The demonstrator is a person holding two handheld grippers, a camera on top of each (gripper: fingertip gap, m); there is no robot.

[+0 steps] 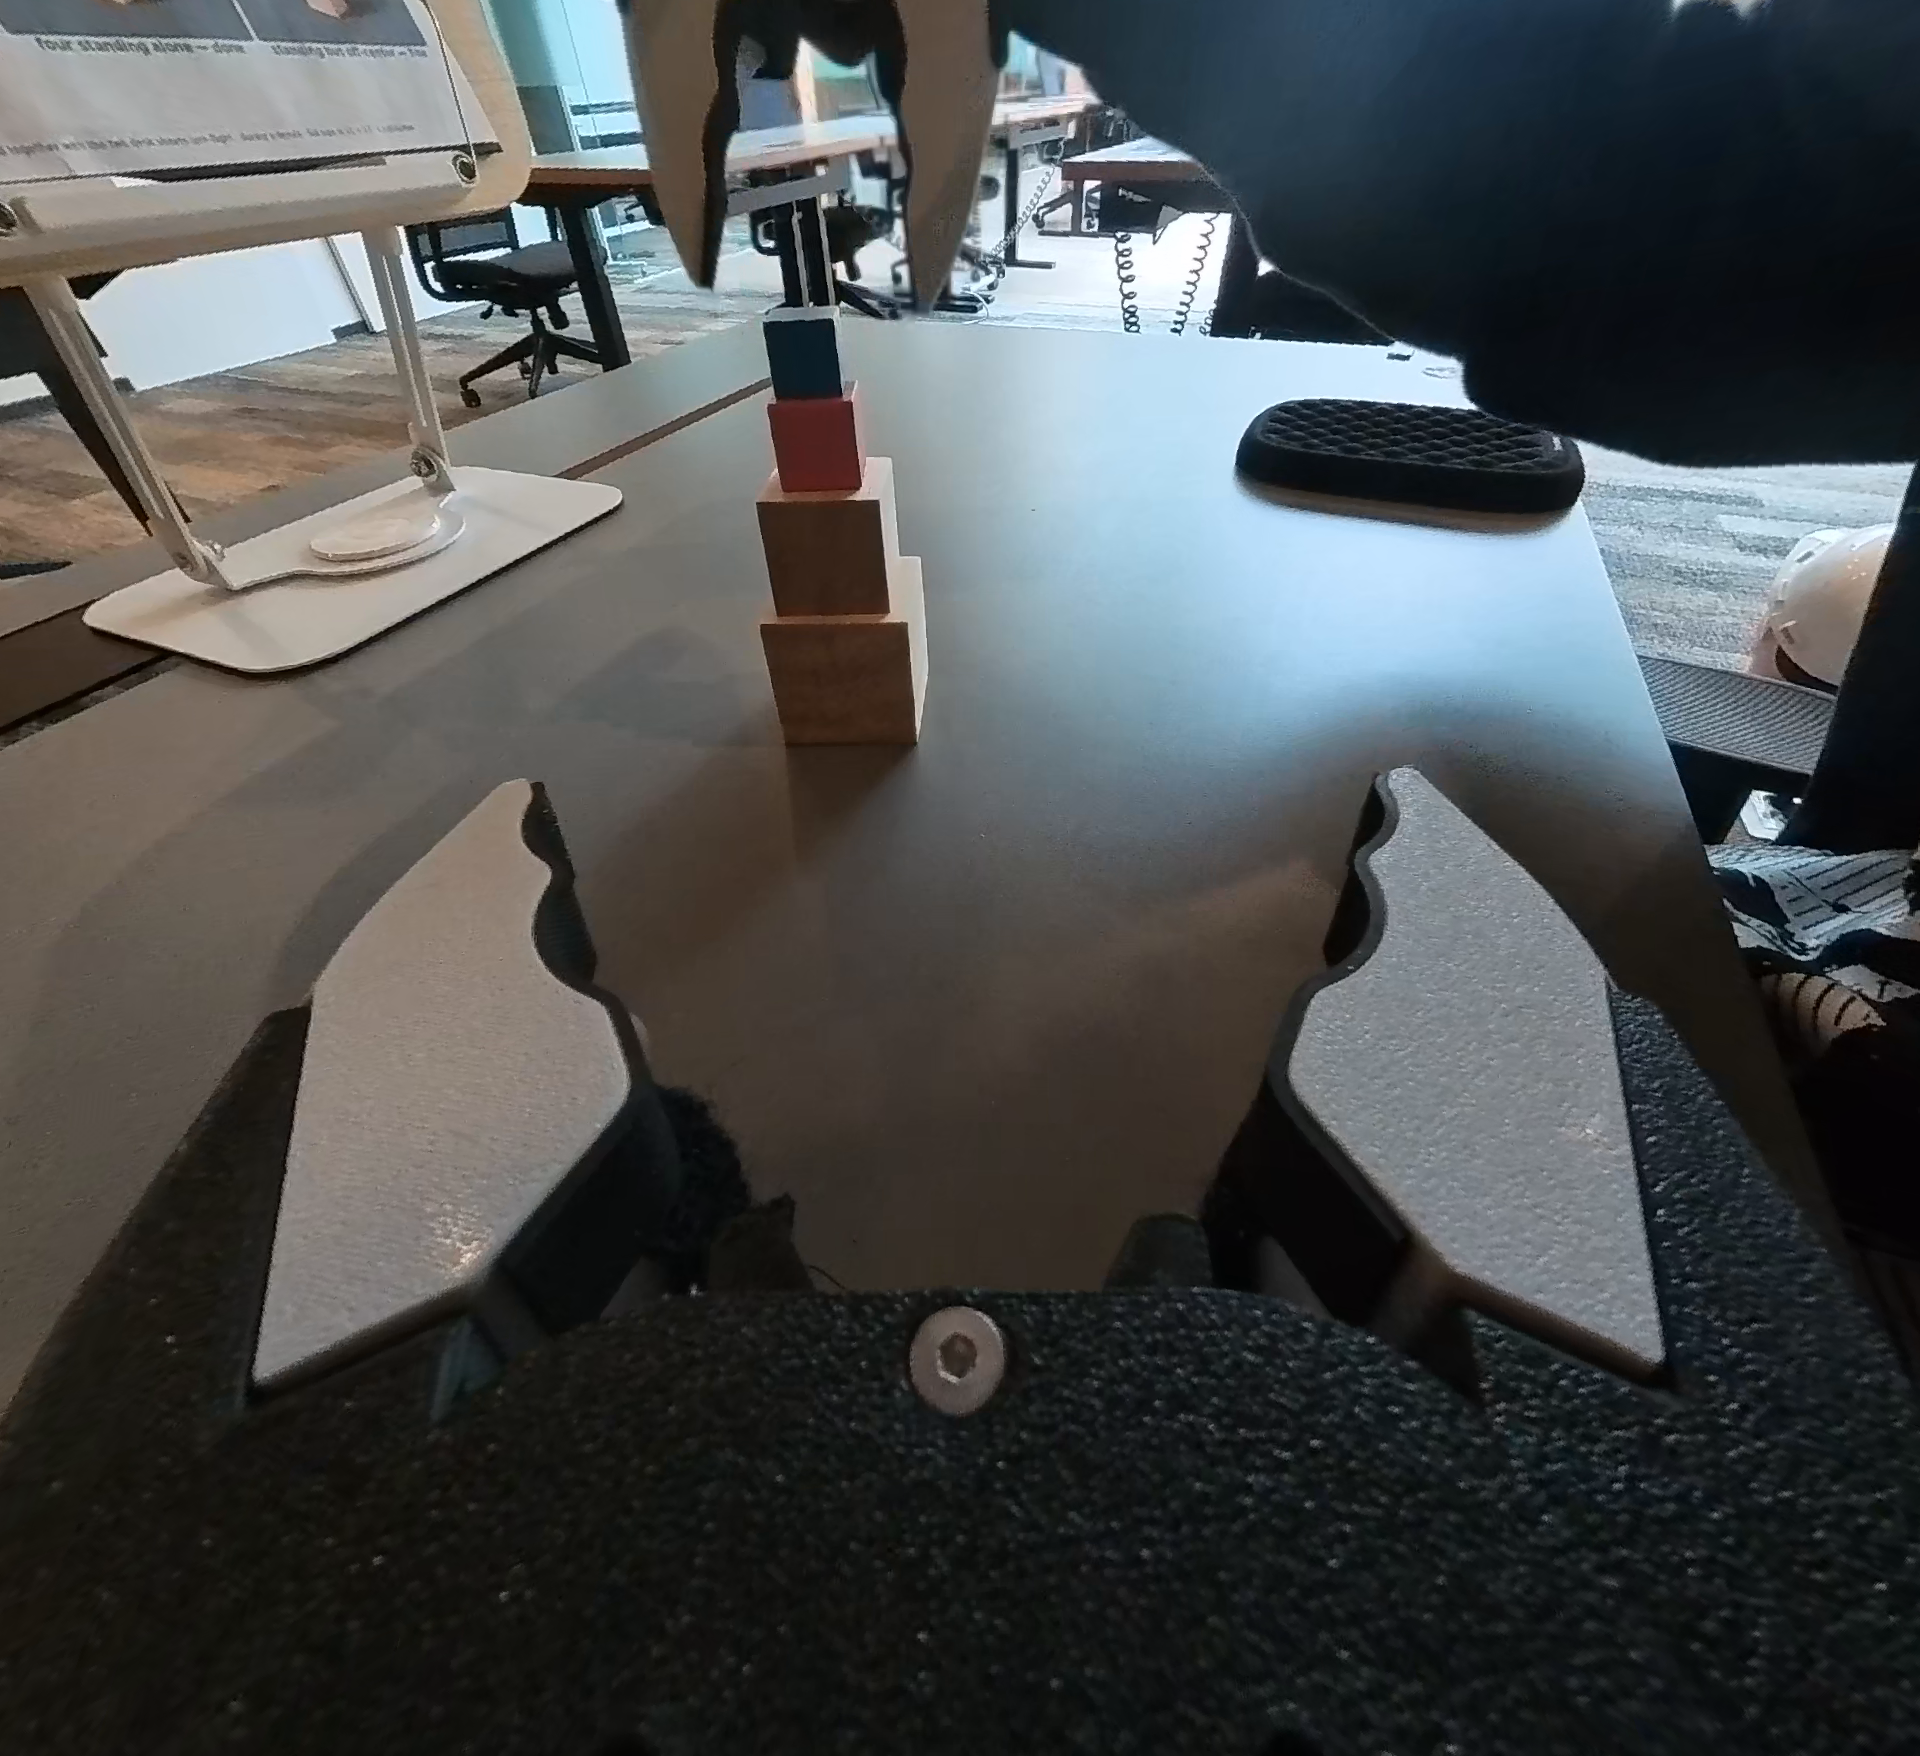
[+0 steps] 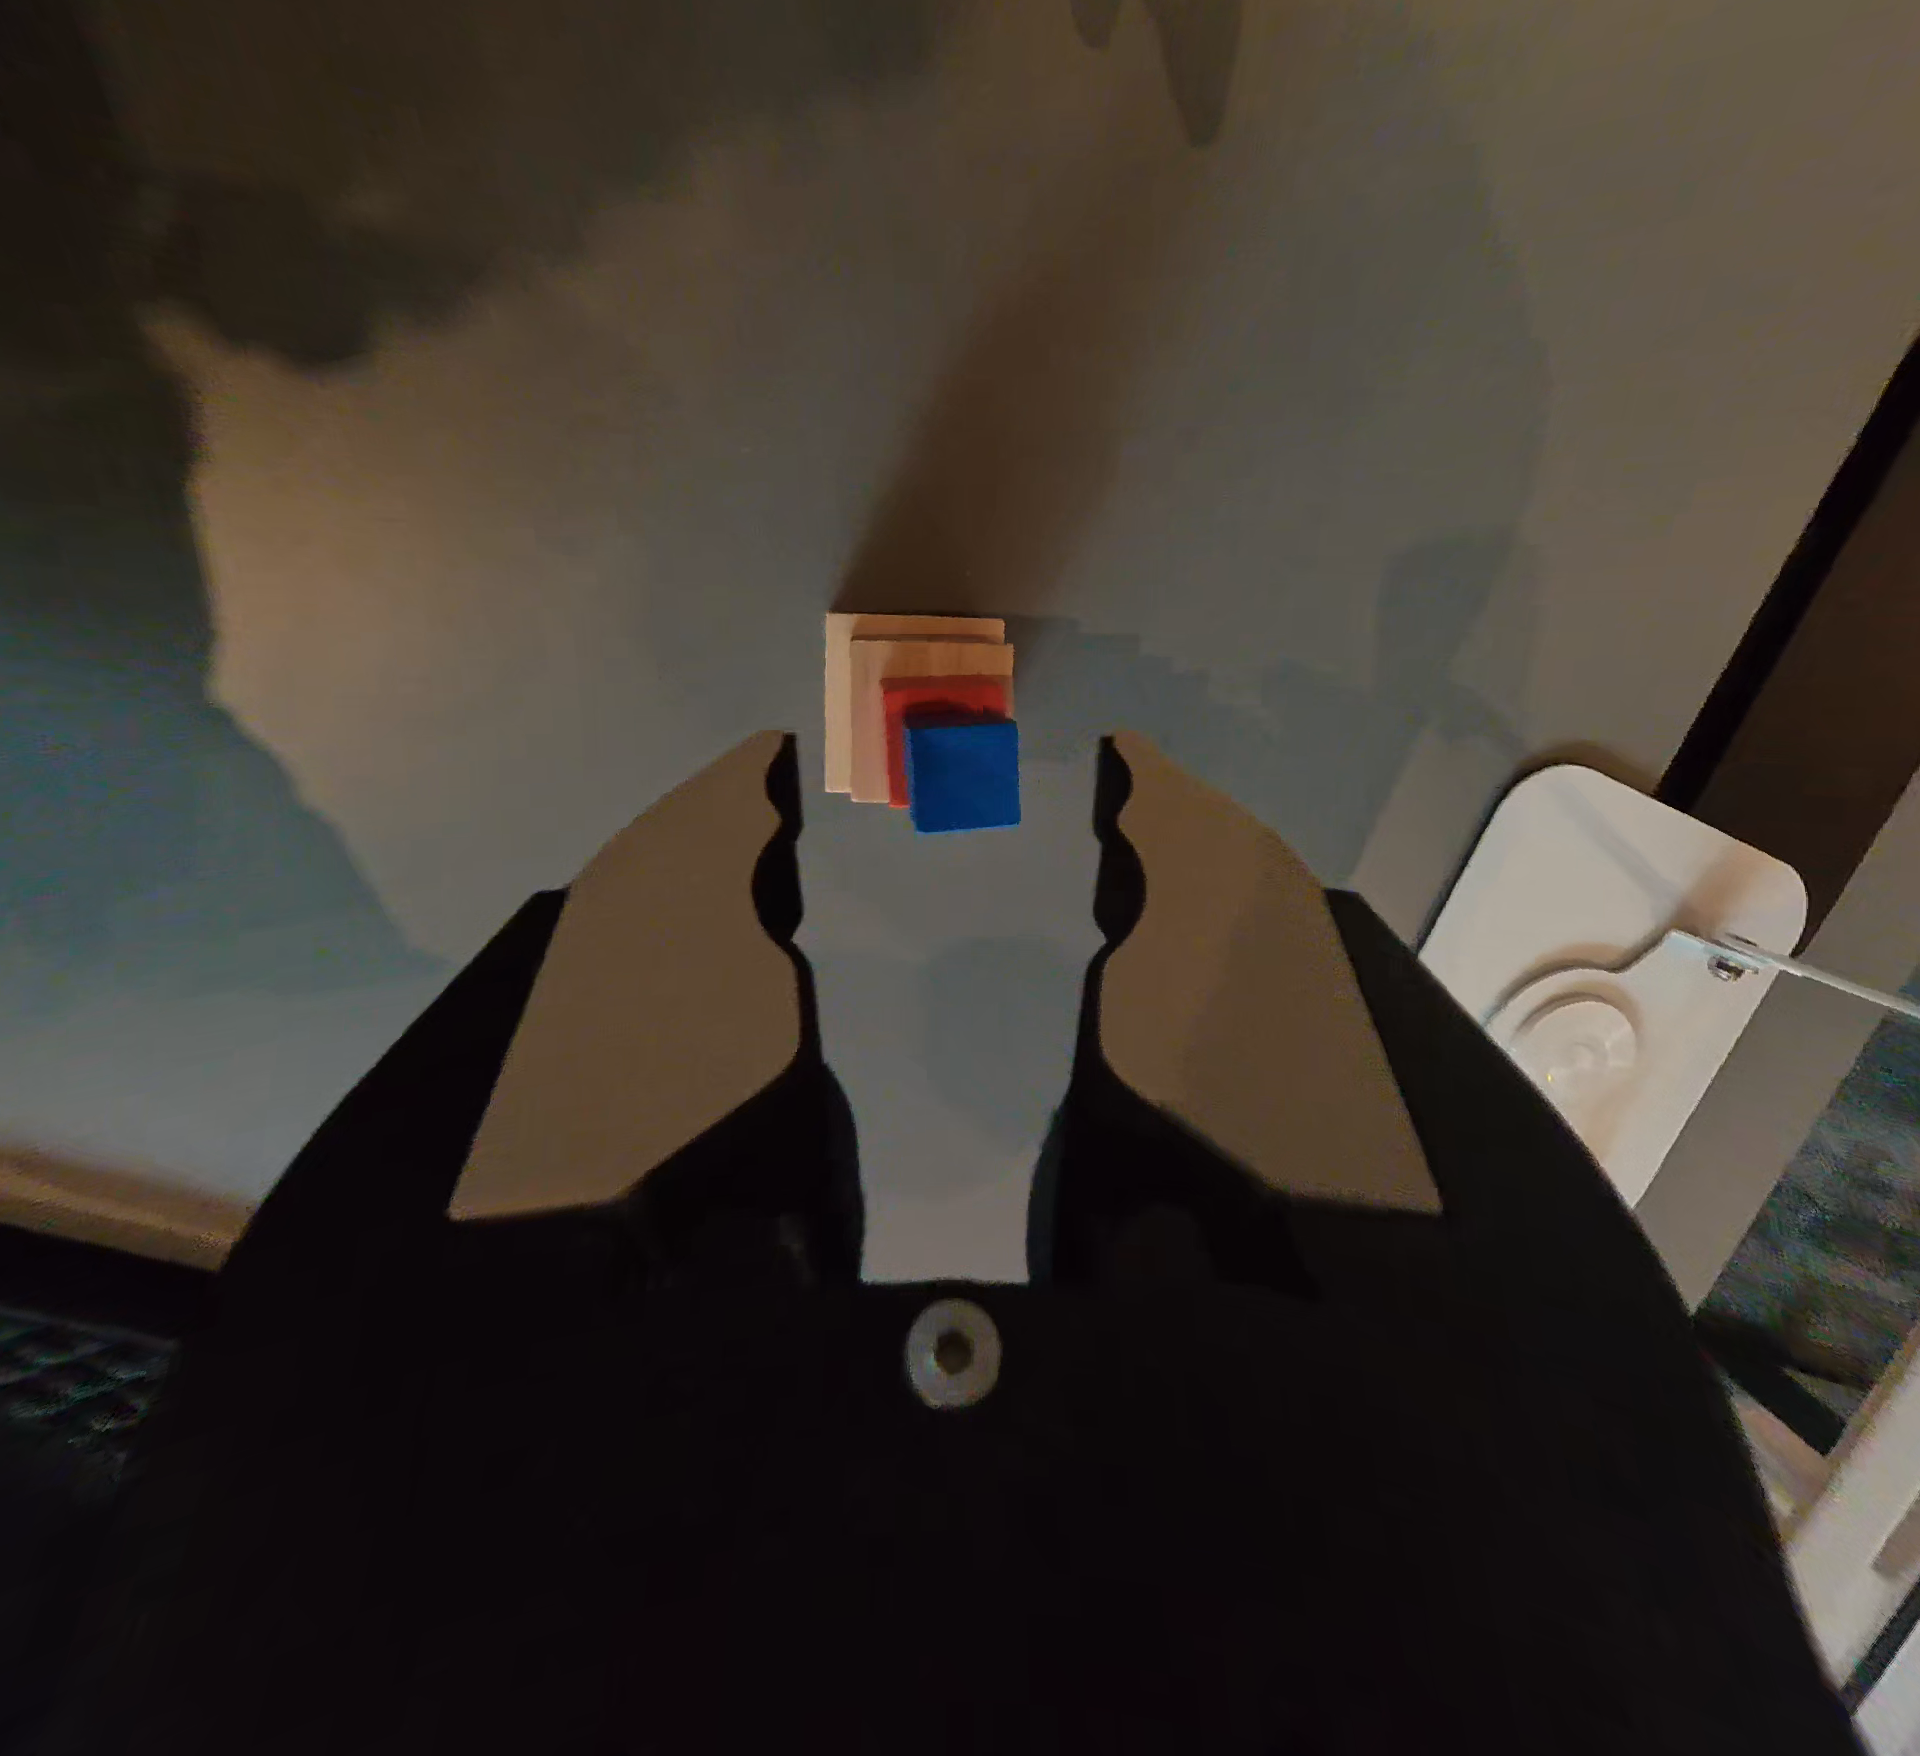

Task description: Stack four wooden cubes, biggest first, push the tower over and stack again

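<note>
1. The largest pale wooden cube point(image 1: 847, 680) sits flat on the dark table at the bottom of the tower.
2. A slightly smaller, browner wooden cube point(image 1: 826, 553) rests on it, set toward its left and front edges.
3. A smaller red painted cube point(image 1: 816, 447) stands on that.
4. The smallest, a blue painted cube point(image 1: 801, 358), tops the tower, upright; seen from above point(image 2: 962, 776), it is offset toward one corner.

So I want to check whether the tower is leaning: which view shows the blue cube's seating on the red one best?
The left wrist view: it sees the blue cube side-on, flat on the red cube. The right wrist view looks straight down, showing only the blue top offset toward one corner.
</note>
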